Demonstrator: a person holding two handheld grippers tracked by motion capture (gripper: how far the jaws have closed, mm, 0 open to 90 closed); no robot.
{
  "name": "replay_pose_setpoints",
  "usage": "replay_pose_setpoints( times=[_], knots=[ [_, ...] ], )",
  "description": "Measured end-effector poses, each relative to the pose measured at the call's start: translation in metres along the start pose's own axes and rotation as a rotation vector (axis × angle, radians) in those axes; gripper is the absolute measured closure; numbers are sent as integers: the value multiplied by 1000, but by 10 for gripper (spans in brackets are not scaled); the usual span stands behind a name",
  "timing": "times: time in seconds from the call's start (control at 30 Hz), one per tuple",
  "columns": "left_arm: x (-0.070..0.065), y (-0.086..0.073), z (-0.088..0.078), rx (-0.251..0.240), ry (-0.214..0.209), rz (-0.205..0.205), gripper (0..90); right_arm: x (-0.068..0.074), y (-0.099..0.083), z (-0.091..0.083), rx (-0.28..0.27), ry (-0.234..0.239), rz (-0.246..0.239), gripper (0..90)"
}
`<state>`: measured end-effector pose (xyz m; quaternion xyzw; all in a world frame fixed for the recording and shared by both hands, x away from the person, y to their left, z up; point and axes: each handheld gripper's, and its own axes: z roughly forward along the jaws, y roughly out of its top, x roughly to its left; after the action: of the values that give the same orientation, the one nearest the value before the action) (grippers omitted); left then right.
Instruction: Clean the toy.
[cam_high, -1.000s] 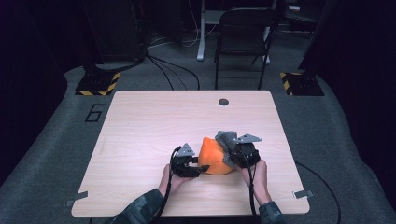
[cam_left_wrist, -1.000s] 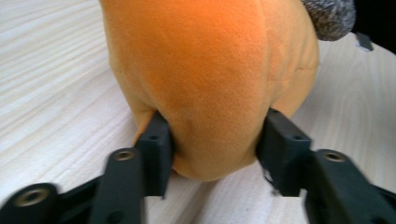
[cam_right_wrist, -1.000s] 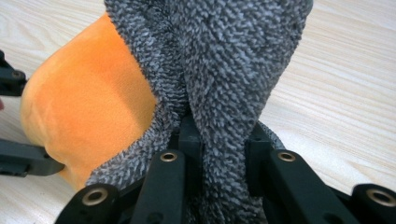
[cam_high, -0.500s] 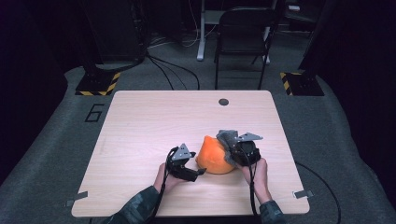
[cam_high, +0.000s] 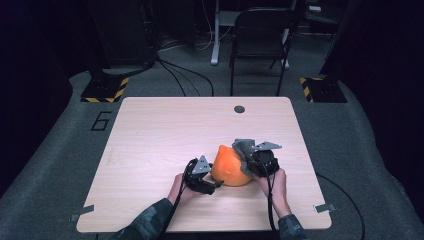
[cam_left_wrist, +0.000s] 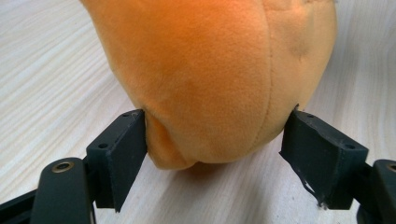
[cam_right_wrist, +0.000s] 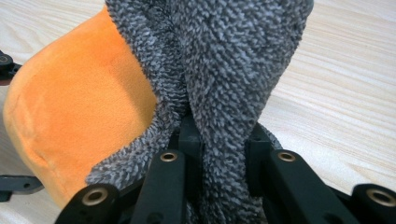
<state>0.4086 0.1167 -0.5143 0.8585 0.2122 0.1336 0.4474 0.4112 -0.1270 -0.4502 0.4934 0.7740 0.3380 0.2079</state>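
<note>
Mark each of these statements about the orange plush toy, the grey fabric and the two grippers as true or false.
1. The right gripper is shut on the grey fabric. True.
2. The orange plush toy lies at the far edge of the table, beside the round hole. False: it lies in the near half, between the two grippers.
3. The left gripper has its fingers spread, one on each side of the toy's lower end. True.
4. The left gripper is lifting the toy off the table. False: in the left gripper view the toy rests on the wood.
5. A chair stands on the floor beyond the table. True.
</note>
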Motion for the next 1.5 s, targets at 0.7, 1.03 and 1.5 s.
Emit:
replay_pose_setpoints(
  times=[0.7,1.03,1.5],
  knots=[
    [-12,-4,4,5,74,82,680,-64,-35,-43,-12,-131,114,750],
    [-8,3,-4,-56,21,15,731,-68,-41,-36,14,-146,113,746],
    [1,29,-40,-99,-82,-188,723,-72,-41,-36,16,-155,118,746]
  ],
)
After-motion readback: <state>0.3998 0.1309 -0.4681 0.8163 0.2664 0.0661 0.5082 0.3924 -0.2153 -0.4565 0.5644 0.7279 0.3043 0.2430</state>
